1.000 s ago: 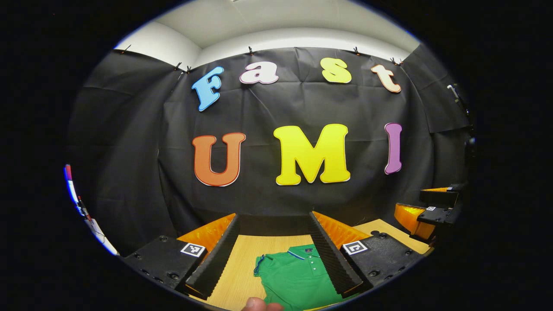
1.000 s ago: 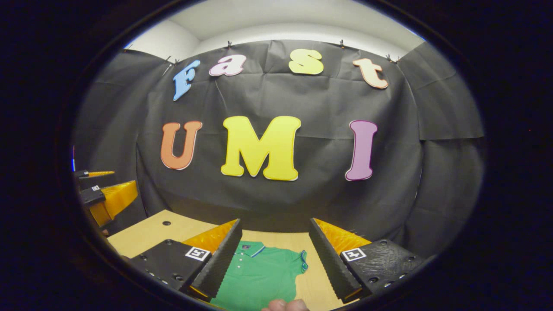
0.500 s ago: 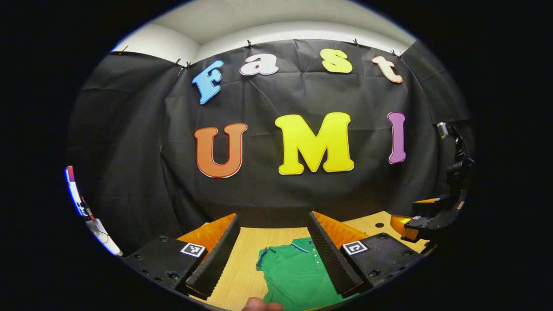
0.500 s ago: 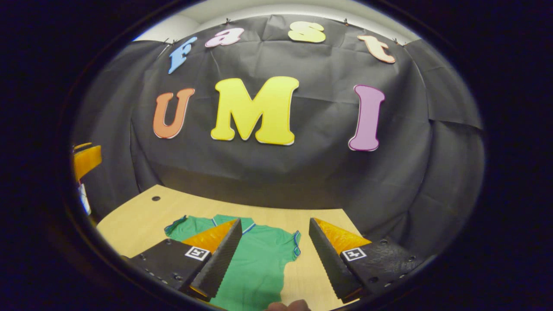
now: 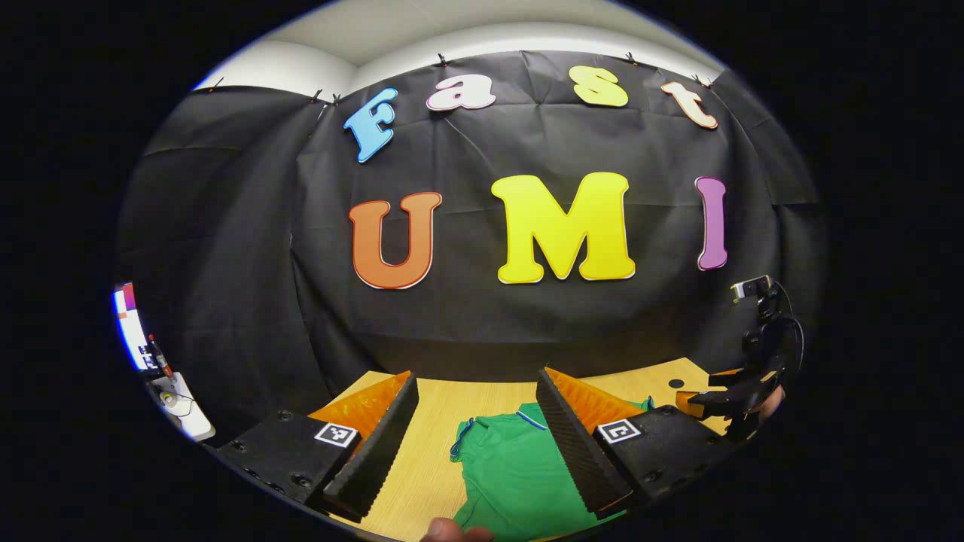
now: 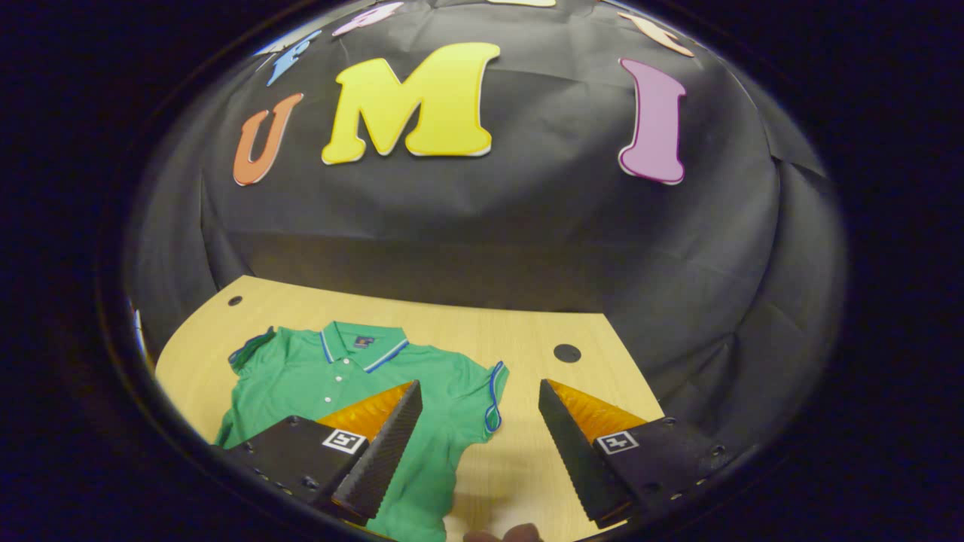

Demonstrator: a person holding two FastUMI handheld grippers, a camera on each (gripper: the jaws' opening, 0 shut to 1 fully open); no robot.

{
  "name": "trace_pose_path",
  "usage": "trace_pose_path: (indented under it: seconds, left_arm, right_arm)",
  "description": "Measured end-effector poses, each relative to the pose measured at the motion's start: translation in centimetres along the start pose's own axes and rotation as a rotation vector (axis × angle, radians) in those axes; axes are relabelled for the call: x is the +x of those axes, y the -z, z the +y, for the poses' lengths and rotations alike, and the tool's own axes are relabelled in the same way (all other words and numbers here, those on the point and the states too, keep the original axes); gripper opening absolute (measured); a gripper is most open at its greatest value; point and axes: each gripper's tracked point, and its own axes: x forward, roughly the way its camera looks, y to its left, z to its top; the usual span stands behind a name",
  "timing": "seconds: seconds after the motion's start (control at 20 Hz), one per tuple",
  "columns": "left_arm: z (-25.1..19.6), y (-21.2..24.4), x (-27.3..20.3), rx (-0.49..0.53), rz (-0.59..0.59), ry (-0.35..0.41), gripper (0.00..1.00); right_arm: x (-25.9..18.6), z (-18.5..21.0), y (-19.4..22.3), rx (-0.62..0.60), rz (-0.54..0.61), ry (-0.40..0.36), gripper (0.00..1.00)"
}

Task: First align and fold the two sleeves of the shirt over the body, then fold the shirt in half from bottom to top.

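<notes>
While right tool [image 6: 480,444] has tipped down — shirt [image 6: 354,391] flat on table [image 6: 527,331], sleeves out | both tools spread, left tool [image 5: 476,440] too — likely nearing sleeve

Hand-held gripper [image 6: 480,452]: ridged fingers [image 6: 380,455], square markers, screws.

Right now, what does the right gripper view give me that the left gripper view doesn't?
Right gripper view: the polo shirt's collar and both sleeves, the right sleeve lying flat and unfolded between the open right tool, plus two holes in the table.

Left gripper view: the right tool off to the side, and a white device at the booth's edge.

Both: the green polo shirt flat on the wooden table, tools open, nothing gripped.
</notes>
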Motion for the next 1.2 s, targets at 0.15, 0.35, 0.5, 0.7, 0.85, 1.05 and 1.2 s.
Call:
trace_pose_path:
  seconds: [0.15, 0.35, 0.5, 0.7, 0.85, 1.05, 1.2]
  left_arm:
    - [0.3, 0.5, 0.5, 0.013, 0.023, -0.020, 0.99]
    - [1.3, 1.0, 0.9, 0.038, 0.046, -0.049, 0.99]
    - [2.1, 1.9, 1.0, 0.028, 0.072, -0.081, 1.00]
    - [1.6, 3.4, 1.1, 0.036, 0.111, -0.084, 0.99]
    - [1.3, 3.5, 1.3, 0.039, 0.110, -0.082, 1.00]
    - [1.3, 3.3, 1.5, 0.042, 0.111, -0.082, 0.99]
    - [1.4, 3.5, 1.4, 0.043, 0.108, -0.082, 1.00]
  right_arm:
    - [3.9, -0.3, 2.0, 0.033, 0.065, -0.002, 0.96]
    - [8.3, -0.5, 5.0, 0.040, 0.137, -0.001, 0.95]
    - [11.2, -1.0, 6.8, 0.035, 0.178, 0.003, 0.95]
    - [13.3, -1.4, 8.0, 0.046, 0.226, 0.004, 0.84]
    - [13.9, -1.2, 9.0, 0.062, 0.272, -0.008, 0.70]
    - [14.0, -1.1, 10.0, 0.076, 0.314, -0.008, 0.34]
    - [13.8, -0.9, 9.9, 0.086, 0.320, -0.011, 0.01]
